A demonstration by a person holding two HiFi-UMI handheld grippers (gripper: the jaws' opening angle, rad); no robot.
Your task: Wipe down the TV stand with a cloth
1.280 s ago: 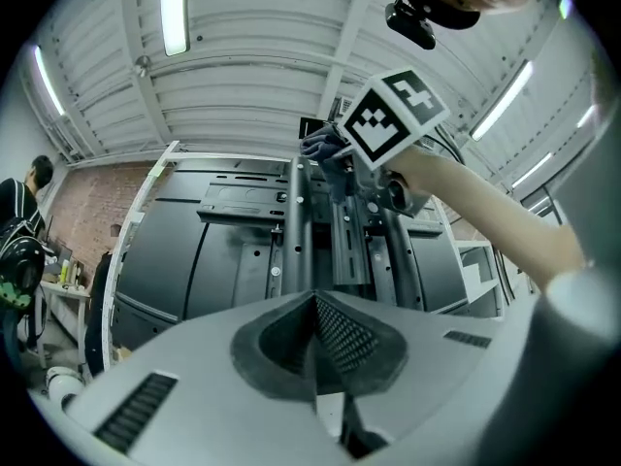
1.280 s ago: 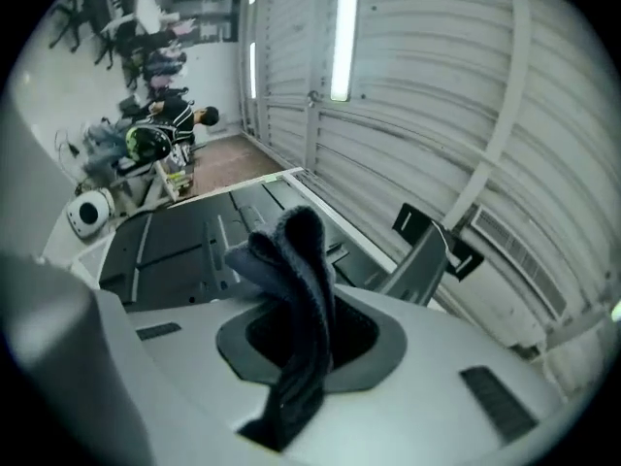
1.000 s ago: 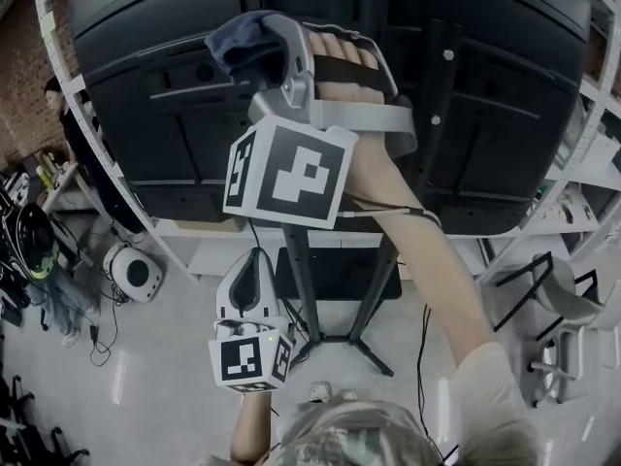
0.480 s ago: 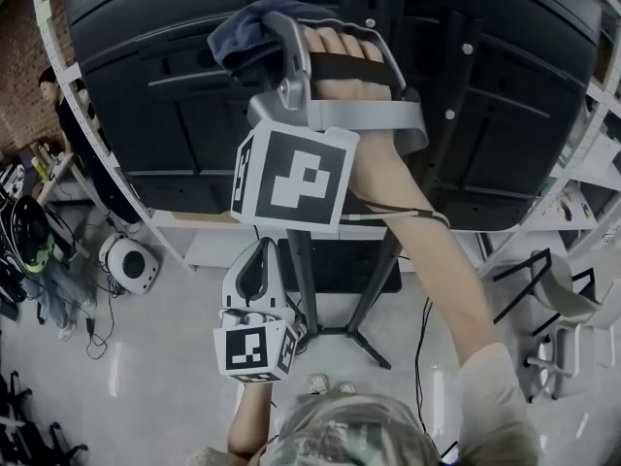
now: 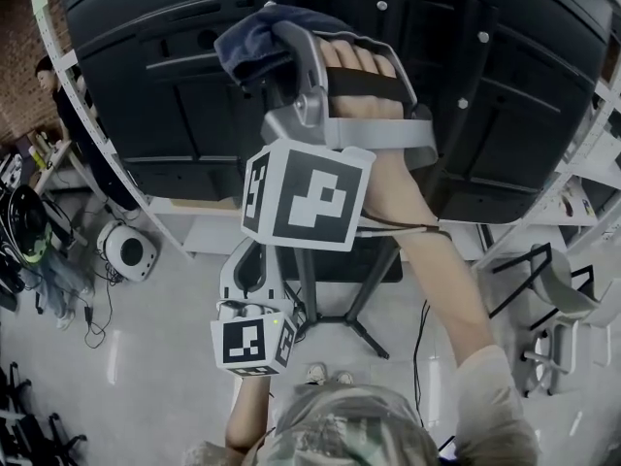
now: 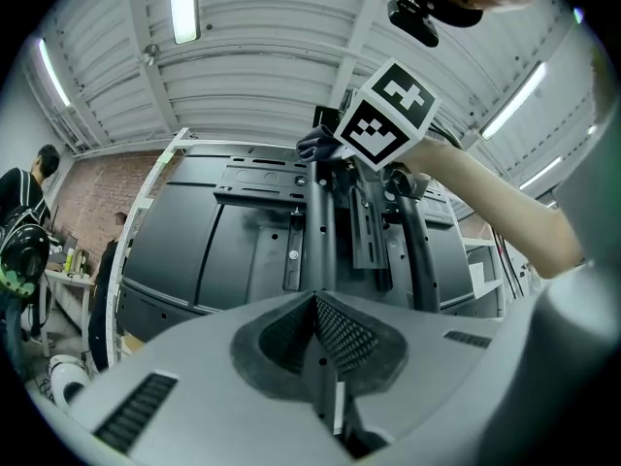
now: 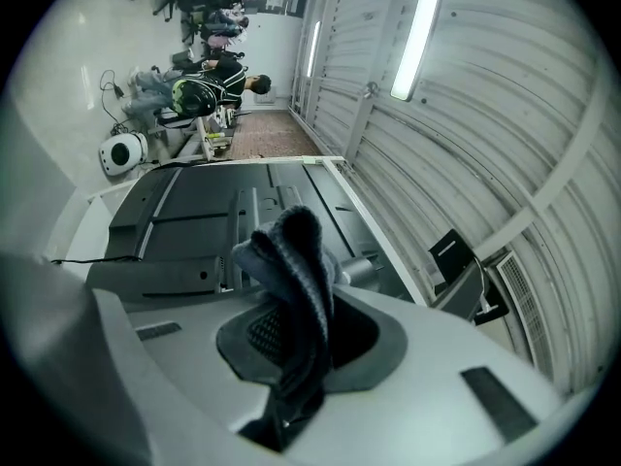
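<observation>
Head view has the right gripper (image 5: 279,51) up at twelve o'clock, its jaws clamped on the dark blue cloth (image 5: 248,39). The cloth bunches out toward eleven, against the black back of the TV (image 5: 146,95). Right gripper view backs that up: the cloth stands pinched between the pads, a folded ridge poking forward over the panel. The left gripper (image 5: 254,265) hangs low at about seven o'clock, jaws pressed together on nothing. It sits just beside the upright of the TV stand (image 5: 307,304).

The step in hand looks like wiping the stand's top end, where it bolts to the screen. To do it well, I'd lay the loose ridge of cloth flat on the metal rather than dab with its tip. Then run long strokes down the uprights, holding the pinch firm so the cloth doesn't slip. Screw heads and slots on the mounting rails (image 6: 374,231) could snag the fabric, so the pressure wants to stay light there. The idle gripper should stay clear of the stroke.

The contact itself is the weak spot. The gripper body and hand cover it, so the cloth is probably touching, though I can't confirm. The marker cube (image 5: 309,194) blocks the stand's middle, and its feet at six o'clock are partly cut off by the person's head.
</observation>
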